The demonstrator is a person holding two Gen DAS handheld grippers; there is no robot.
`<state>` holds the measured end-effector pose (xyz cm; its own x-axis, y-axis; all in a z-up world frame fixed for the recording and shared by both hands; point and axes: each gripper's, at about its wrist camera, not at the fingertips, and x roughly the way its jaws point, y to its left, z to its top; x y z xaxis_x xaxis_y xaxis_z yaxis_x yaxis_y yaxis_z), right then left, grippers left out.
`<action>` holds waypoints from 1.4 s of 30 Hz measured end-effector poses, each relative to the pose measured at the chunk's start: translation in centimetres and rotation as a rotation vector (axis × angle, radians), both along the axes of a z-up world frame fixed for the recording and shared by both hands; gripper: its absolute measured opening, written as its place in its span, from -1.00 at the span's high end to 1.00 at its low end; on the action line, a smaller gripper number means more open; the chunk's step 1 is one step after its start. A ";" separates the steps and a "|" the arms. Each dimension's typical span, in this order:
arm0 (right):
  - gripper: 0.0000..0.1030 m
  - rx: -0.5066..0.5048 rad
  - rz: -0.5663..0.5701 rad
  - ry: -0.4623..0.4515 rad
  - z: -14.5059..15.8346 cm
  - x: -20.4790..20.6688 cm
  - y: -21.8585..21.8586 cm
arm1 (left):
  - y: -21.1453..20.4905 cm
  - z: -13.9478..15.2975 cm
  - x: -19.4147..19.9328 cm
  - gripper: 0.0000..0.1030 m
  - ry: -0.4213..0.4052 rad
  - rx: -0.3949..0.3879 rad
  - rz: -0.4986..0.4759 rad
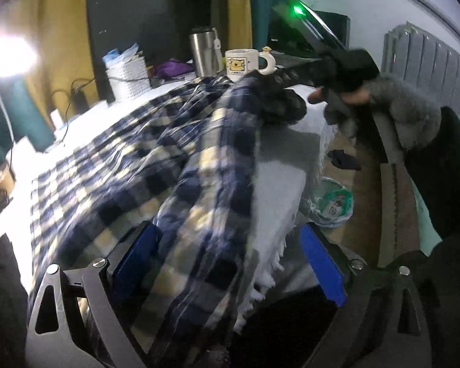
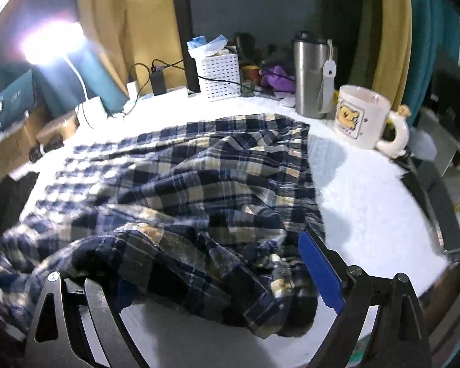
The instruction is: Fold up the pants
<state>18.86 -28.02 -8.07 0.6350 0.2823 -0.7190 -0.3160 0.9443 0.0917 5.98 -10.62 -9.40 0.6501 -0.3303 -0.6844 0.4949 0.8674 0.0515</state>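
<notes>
Pants [image 2: 181, 184]: navy, cream and yellow plaid, rumpled, spread over the white cloth [image 2: 368, 202] on the table. One edge is lifted and bunched.

Left gripper [image 1: 230, 263]: blue fingers [image 1: 322, 266] apart, plaid fabric draped between them. Right gripper [image 2: 227, 276]: fingers apart, bunched waist end lying between them; whether they pinch it, cannot tell.

Behind the pants: mug [image 2: 362, 119], steel tumbler [image 2: 309, 76], white basket [image 2: 219, 75], lit lamp [image 2: 50, 43]. The mug stands just beside the far corner of the pants.

Navy-and-cream plaid pants [image 2: 181, 184], rumpled, spread across white table, one end bunched and lifted
</notes>
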 end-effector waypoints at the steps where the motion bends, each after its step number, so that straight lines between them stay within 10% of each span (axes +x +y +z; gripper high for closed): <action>1: -0.82 0.020 0.000 0.007 0.2 0.2 -0.1 | -0.5 -0.1 0.4 -0.83 -0.001 0.012 0.002; 9: -0.82 0.060 0.064 -0.043 2.3 -1.0 -0.8 | -4.2 1.1 4.7 -0.83 -0.063 0.020 0.048; 15: -0.82 0.081 0.096 -0.055 2.3 -1.2 -1.7 | -6.8 -1.7 8.0 -0.70 -0.055 0.295 0.123; 17: -0.82 0.085 0.100 -0.063 2.1 -1.2 -1.9 | -5.7 -1.5 7.5 -0.15 -0.026 0.293 0.120; 21: -0.81 0.113 0.079 -0.073 1.5 -0.7 -2.3 | -2.2 -0.4 5.5 0.14 -0.019 0.308 0.176; 26: -0.31 0.116 0.117 -0.056 0.7 -0.6 -1.7 | 1.7 -0.2 3.1 0.29 0.019 0.325 0.259; 42: -0.31 -0.125 0.098 -0.163 -0.7 -3.3 -0.5 | 9.8 -0.1 -1.7 0.27 0.051 0.222 0.387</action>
<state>15.58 -28.52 -8.78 0.7192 0.2639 -0.6427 -0.4081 0.9091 -0.0834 4.25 -0.85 -9.47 0.6607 0.0889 -0.7454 0.1433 0.9598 0.2415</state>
